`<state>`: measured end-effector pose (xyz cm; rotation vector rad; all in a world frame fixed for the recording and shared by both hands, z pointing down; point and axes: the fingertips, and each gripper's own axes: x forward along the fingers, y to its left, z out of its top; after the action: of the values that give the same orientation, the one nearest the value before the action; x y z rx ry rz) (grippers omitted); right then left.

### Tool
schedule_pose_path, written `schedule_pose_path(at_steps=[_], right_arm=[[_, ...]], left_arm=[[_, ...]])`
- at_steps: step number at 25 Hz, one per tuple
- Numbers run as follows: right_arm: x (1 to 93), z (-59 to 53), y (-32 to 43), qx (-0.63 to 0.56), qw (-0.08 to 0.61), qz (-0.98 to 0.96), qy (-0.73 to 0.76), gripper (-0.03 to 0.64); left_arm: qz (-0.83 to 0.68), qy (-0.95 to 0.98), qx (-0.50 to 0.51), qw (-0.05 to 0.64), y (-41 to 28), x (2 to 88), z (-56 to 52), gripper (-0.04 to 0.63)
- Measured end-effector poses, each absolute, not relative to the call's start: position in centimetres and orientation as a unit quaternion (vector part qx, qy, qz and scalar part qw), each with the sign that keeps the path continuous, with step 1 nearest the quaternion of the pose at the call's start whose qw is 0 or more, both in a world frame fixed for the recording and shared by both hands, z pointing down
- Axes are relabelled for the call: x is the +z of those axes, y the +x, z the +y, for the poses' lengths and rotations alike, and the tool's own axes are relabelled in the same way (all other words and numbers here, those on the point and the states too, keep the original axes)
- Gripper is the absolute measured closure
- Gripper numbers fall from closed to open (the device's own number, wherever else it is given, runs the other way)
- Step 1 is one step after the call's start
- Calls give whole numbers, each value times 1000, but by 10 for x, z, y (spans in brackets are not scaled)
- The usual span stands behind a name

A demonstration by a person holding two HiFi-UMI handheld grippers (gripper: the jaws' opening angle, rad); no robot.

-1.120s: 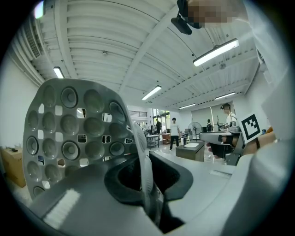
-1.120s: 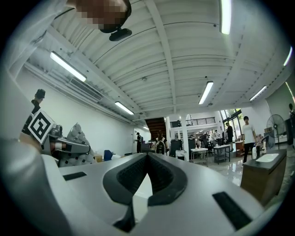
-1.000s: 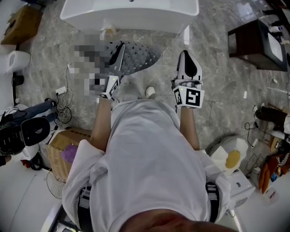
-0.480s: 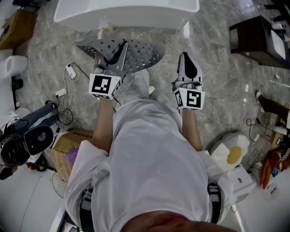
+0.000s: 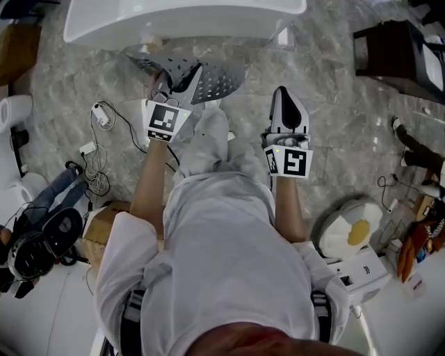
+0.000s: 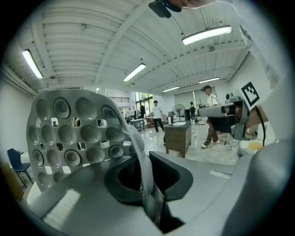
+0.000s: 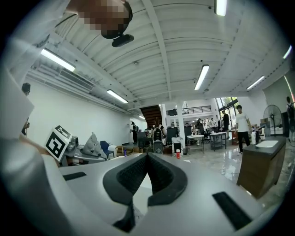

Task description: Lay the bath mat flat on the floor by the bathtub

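The grey bath mat (image 5: 208, 75), full of holes and suction cups, hangs above the marble floor just in front of the white bathtub (image 5: 174, 21). My left gripper (image 5: 196, 71) is shut on one edge of it. In the left gripper view the mat (image 6: 73, 138) stands up at the left, and a fold of its edge runs down between the closed jaws (image 6: 148, 184). My right gripper (image 5: 286, 96) is to the right of the mat, apart from it, shut with nothing in it; its pads meet at the tips (image 7: 146, 157).
A dark wooden cabinet (image 5: 396, 49) stands at the upper right. Cables and a charger (image 5: 103, 117) lie on the floor at the left, near a cardboard box (image 5: 104, 221) and dark bags (image 5: 42, 240). A round egg-patterned cushion (image 5: 351, 236) lies at the right.
My left gripper has carried the mat forward toward the bathtub, and the mat hangs closer to its rim. The right gripper has hardly moved.
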<state>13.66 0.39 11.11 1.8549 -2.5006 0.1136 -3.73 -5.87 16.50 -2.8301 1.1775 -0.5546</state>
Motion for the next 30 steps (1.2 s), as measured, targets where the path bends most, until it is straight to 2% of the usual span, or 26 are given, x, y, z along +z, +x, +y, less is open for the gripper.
schedule_pose_path(at_steps=[7, 15, 23, 30], right_arm=[[200, -30, 150, 26, 27, -794, 607, 615], [338, -99, 163, -4, 10, -763, 647, 615], [433, -151, 184, 2, -13, -748, 664, 615], [457, -169, 219, 2, -22, -717, 697, 615]], left_arm=[[322, -921, -215, 30, -20, 278, -98, 565], [323, -930, -161, 70, -13, 388, -131, 565], [298, -946, -122, 34, 4, 471, -166, 568], [162, -980, -117, 17, 79, 496, -181, 571]])
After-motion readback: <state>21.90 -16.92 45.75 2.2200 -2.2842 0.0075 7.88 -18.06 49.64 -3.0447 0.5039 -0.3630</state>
